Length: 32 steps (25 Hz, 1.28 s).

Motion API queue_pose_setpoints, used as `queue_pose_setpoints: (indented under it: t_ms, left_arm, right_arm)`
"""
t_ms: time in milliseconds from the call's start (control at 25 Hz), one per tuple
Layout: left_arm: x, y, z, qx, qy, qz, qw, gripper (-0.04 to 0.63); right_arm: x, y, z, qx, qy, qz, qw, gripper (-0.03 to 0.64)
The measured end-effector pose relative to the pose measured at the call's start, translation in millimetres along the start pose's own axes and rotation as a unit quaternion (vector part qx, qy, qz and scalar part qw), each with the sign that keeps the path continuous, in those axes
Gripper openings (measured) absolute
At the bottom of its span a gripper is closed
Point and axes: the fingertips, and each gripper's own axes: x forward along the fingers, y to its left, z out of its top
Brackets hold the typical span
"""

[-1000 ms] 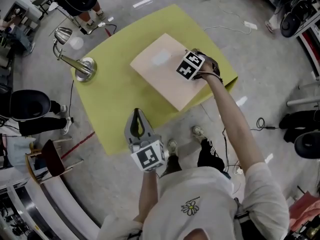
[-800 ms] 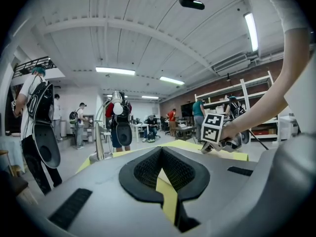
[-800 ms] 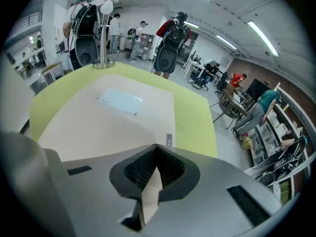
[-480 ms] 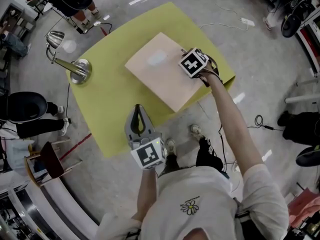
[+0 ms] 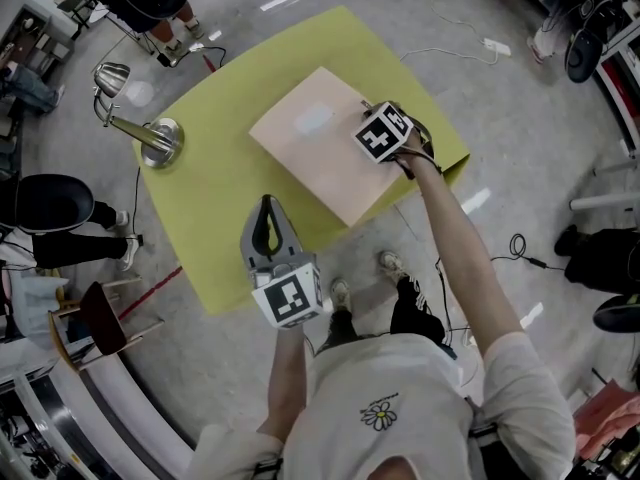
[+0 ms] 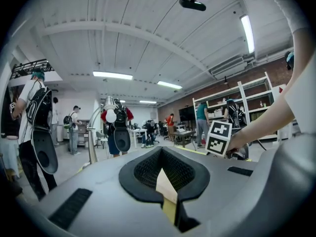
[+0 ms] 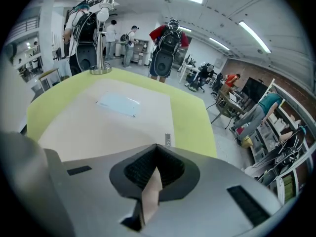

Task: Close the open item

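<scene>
A flat beige folder-like item [image 5: 320, 153] lies closed on the yellow-green table [image 5: 230, 198], with a pale label [image 5: 313, 120] on top. My right gripper [image 5: 368, 118] rests at its right corner, jaws shut with nothing seen between them. In the right gripper view the beige cover [image 7: 113, 127] spreads out ahead of the right gripper [image 7: 157, 149]. My left gripper [image 5: 265, 203] hovers over the table's near edge, apart from the item, jaws shut and empty. The left gripper view shows the left gripper [image 6: 162, 152] aimed level across the room.
A metal desk lamp [image 5: 150, 138] stands at the table's far left corner, also in the right gripper view as the lamp [image 7: 101, 38]. A chair [image 5: 95, 318] sits on the floor to the left. Several people stand around the room. A cable [image 5: 520, 248] lies on the floor right.
The left gripper has edged a little forward and left over the table edge. The right gripper stays at the item's right corner with only a slight shift.
</scene>
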Motion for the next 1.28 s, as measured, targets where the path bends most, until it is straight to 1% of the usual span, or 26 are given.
queue_pose_setpoints:
  t_ms: [80, 160, 280, 440, 600, 680, 760, 880, 1000, 1080, 1200, 1280]
  left_arm:
    - [5.1, 0.5, 9.0, 0.002, -0.011, -0.006, 0.9999, 0.015]
    - [12.9, 2.4, 14.9, 0.000, -0.014, -0.011, 0.9998, 0.014]
    - [20.2, 9.3, 25.2, -0.001, -0.017, -0.002, 0.9998, 0.014]
    - [24.2, 8.4, 47.8, 0.006, -0.036, 0.004, 0.9993, 0.014]
    - [24.2, 0.3, 70.8, 0.006, -0.051, 0.004, 0.9987, 0.014]
    - [21.6, -6.7, 86.0, -0.005, -0.066, -0.005, 0.9978, 0.014]
    - [17.4, -12.2, 100.9, -0.014, -0.078, -0.009, 0.9968, 0.014]
    - [9.4, -16.4, 117.6, -0.026, -0.083, -0.001, 0.9962, 0.014]
    - [-2.1, -16.7, 131.2, -0.052, -0.096, 0.012, 0.9939, 0.014]
    - [-10.1, -16.9, 138.3, -0.064, -0.103, 0.021, 0.9924, 0.014]
    - [-24.2, -20.0, 145.2, -0.058, -0.106, 0.035, 0.9921, 0.014]
    - [-34.6, -23.7, 149.0, -0.048, -0.110, 0.042, 0.9918, 0.014]
  right_arm:
    - [-1.6, -1.3, 0.4, -0.010, 0.004, -0.006, 1.000, 0.009]
    - [-2.9, -3.6, 2.6, -0.014, 0.006, -0.006, 1.000, 0.009]
    - [-11.4, -5.6, 8.7, -0.002, -0.004, 0.001, 1.000, 0.009]
    - [-42.2, -19.1, 31.3, 0.024, -0.054, -0.016, 0.998, 0.009]
    - [-88.8, -28.2, 54.2, 0.063, -0.114, -0.037, 0.991, 0.009]
    - [-116.7, -29.5, 63.9, 0.061, -0.144, -0.056, 0.986, 0.009]
    - [-146.8, -26.9, 72.7, 0.048, -0.174, -0.072, 0.981, 0.009]
    - [-196.5, -19.5, 81.0, 0.047, -0.229, -0.082, 0.969, 0.009]
    - [-245.4, -8.7, 81.7, 0.060, -0.291, -0.082, 0.951, 0.009]
    - [-274.5, -2.2, 82.0, 0.057, -0.330, -0.085, 0.939, 0.009]
    - [-312.2, 4.8, 81.5, 0.048, -0.382, -0.086, 0.919, 0.009]
    - [-332.4, 7.8, 78.6, 0.055, -0.409, -0.085, 0.907, 0.009]
